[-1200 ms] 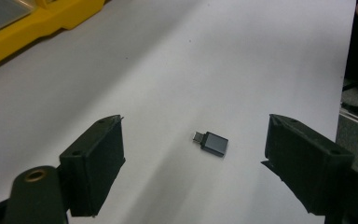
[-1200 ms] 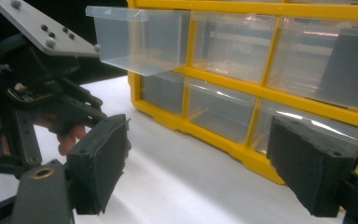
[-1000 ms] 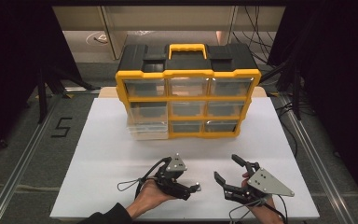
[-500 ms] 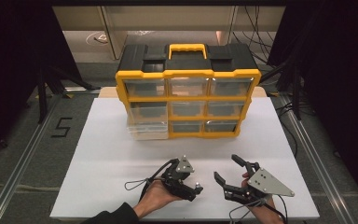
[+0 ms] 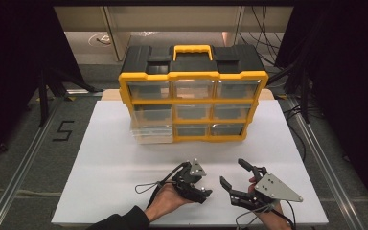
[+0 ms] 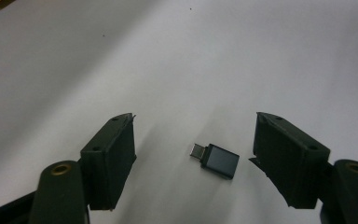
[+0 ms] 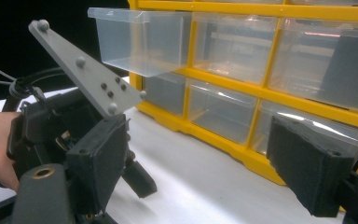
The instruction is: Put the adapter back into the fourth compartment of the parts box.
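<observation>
Between my left claw's (image 6: 193, 161) two pads lies the small dark adapter (image 6: 216, 159), flat on the white table (image 6: 205, 60), touching neither pad; the jaws have just been closing in yet grip nothing. Just beside the adapter, my right claw (image 5: 237, 178) hovers spread wide, released. Well beyond the adapter stands the yellow drawer cabinet (image 5: 192, 104), one clear drawer (image 5: 152, 125) pulled out.
</observation>
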Motion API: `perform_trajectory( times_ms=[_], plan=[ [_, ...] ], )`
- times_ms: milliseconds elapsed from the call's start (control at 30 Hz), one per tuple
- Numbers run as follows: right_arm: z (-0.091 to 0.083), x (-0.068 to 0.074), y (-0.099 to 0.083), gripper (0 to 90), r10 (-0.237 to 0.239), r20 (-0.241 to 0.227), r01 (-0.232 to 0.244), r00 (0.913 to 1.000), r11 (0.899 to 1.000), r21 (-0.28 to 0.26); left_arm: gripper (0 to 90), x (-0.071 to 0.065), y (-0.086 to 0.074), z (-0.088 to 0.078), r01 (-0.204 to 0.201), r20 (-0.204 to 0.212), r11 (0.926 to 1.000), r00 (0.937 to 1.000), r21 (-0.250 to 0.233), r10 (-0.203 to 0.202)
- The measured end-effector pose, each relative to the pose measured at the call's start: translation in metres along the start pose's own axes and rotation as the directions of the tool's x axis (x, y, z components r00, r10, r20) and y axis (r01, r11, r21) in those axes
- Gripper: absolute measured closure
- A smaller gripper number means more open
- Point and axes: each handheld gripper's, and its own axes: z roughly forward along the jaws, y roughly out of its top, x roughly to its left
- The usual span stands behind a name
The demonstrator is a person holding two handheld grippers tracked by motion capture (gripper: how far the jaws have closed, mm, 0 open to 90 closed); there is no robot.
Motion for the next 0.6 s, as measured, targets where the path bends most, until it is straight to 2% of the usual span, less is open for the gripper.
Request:
perform_trajectory(
  times_ms=[233, 433, 600],
  plan=[
    [0.0000, 0.0001, 0.0002, 21.7, -0.002, -0.001, 0.002, 1.0000, 1.000, -0.002, 33.1, -0.0045, -0.0004, 0.0064, -0.024, -0.012, 0.9996, 0.9996, 0.016, 0.024],
    [-0.0001, 0.0002, 0.0003, 21.7, -0.003, -0.002, 0.003, 1.0000, 1.000, -0.004, 40.4, -0.0055, -0.0010, 0.0074, -0.038, -0.035, 0.9990, 0.9986, 0.025, 0.039],
    [0.0000, 0.0001, 0.0003, 21.8, -0.004, -0.002, 0.004, 1.0000, 1.000, -0.004, 45.5, -0.0029, -0.0023, 0.0052, -0.043, -0.035, 0.9985, 0.9984, 0.034, 0.044]
  ],
)
